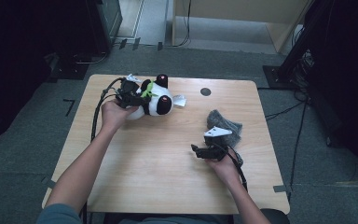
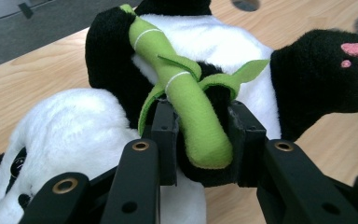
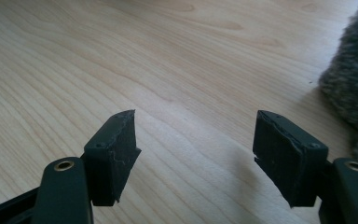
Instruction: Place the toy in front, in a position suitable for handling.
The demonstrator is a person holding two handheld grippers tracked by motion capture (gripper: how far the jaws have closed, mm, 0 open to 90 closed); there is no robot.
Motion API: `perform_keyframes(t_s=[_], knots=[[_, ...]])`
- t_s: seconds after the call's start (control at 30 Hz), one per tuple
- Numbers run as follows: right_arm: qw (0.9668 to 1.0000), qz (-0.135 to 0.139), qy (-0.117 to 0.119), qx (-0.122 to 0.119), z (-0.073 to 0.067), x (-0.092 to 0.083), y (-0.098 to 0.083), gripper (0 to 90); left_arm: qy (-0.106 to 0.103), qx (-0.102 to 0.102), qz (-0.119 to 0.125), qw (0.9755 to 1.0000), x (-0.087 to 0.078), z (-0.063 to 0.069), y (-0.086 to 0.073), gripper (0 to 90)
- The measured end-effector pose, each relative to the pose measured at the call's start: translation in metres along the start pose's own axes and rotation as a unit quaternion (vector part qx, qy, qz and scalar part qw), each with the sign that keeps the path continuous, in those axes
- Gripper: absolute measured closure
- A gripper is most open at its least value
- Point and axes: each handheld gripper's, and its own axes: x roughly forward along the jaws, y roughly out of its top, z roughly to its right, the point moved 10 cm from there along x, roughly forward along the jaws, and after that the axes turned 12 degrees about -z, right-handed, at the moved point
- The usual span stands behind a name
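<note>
I take the plush panda (image 1: 152, 99) as my landmark; it lies on its side at the far left part of the tabletop (image 1: 168, 163), a white tag sticking out beside its pink-soled foot. My left gripper (image 1: 129, 93) is pressed in against the panda's near-left side, and in the left gripper view its jaws are clamped on the panda's dark arm together with the green bamboo stalk (image 2: 186, 102) that the toy carries, the pads sunk into the fabric on both sides. The panda's white head sits low at the left of that view, a black foot with pink pads at the right. My right gripper (image 1: 200, 150) rests well apart from the panda, toward the near right of it, lying low over bare wood. In the right gripper view its jaws stand partly apart with nothing between them, only wood grain below. A grey fuzzy cloth (image 1: 223, 123) lies crumpled to the right of the panda, just beyond the right gripper and touching its grey plate in the high view.
</note>
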Motion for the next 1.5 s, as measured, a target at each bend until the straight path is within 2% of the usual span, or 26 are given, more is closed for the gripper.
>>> perform_keyframes(t_s=[0.03, 0.07, 0.1, 0.2, 0.23, 0.33, 0.4, 0.63, 0.8, 0.97, 1.1, 1.2, 1.27, 1.4, 1.5], knots=[[1.0000, 0.002, -0.002, 0.005, 0.003, -0.004, 0.001, 30.9, -0.009, -0.002, 0.000, 1.0000, -0.002, 0.006, 0.001, 68.4], [1.0000, 0.002, -0.002, 0.008, 0.005, -0.007, 0.001, 31.0, -0.009, -0.002, 0.000, 1.0000, -0.002, 0.006, 0.001, 68.4], [0.9999, 0.003, 0.000, 0.012, 0.006, -0.009, 0.001, 31.3, -0.017, 0.002, 0.002, 0.9998, -0.005, 0.015, 0.003, 68.4], [0.9999, 0.007, 0.004, 0.014, 0.009, -0.013, 0.002, 32.3, -0.021, 0.003, 0.008, 0.9997, -0.008, 0.022, 0.006, 68.4], [0.9998, 0.010, 0.008, 0.017, 0.010, -0.018, 0.003, 33.2, -0.030, -0.005, 0.021, 0.9993, -0.011, 0.029, 0.006, 68.4], [0.9998, 0.011, 0.009, 0.017, 0.012, -0.022, 0.004, 33.2, -0.034, -0.005, 0.020, 0.9992, -0.013, 0.035, 0.004, 68.4], [0.9996, 0.015, 0.012, 0.019, 0.015, -0.028, 0.006, 33.6, -0.034, 0.001, 0.015, 0.9993, -0.015, 0.043, -0.002, 68.3], [0.9997, 0.022, 0.003, 0.008, 0.024, -0.038, 0.008, 34.5, -0.046, -0.003, 0.012, 0.9989, -0.018, 0.057, -0.017, 68.2], [0.9995, 0.024, 0.005, 0.018, 0.031, -0.041, 0.010, 34.8, -0.051, 0.002, 0.011, 0.9986, -0.017, 0.072, -0.033, 68.2], [0.9996, 0.024, 0.000, 0.017, 0.034, -0.041, 0.011, 35.9, -0.053, 0.005, 0.010, 0.9985, -0.015, 0.082, -0.044, 68.1], [0.9994, 0.020, 0.010, 0.028, 0.041, -0.043, 0.011, 39.3, -0.061, 0.011, 0.021, 0.9978, -0.018, 0.099, -0.053, 68.1], [0.9991, 0.026, 0.005, 0.034, 0.046, -0.046, 0.012, 39.5, -0.063, 0.013, 0.023, 0.9976, -0.018, 0.106, -0.057, 68.1], [0.9988, 0.029, -0.012, 0.038, 0.054, -0.049, 0.012, 40.8, -0.069, 0.020, 0.024, 0.9971, -0.016, 0.117, -0.063, 68.0], [0.9984, 0.028, -0.025, 0.041, 0.063, -0.051, 0.011, 43.7, -0.082, 0.017, 0.032, 0.9960, -0.014, 0.127, -0.066, 67.9], [0.9972, 0.047, -0.032, 0.049, 0.070, -0.056, 0.014, 46.5, -0.084, 0.022, 0.032, 0.9957, -0.009, 0.135, -0.069, 67.9]])
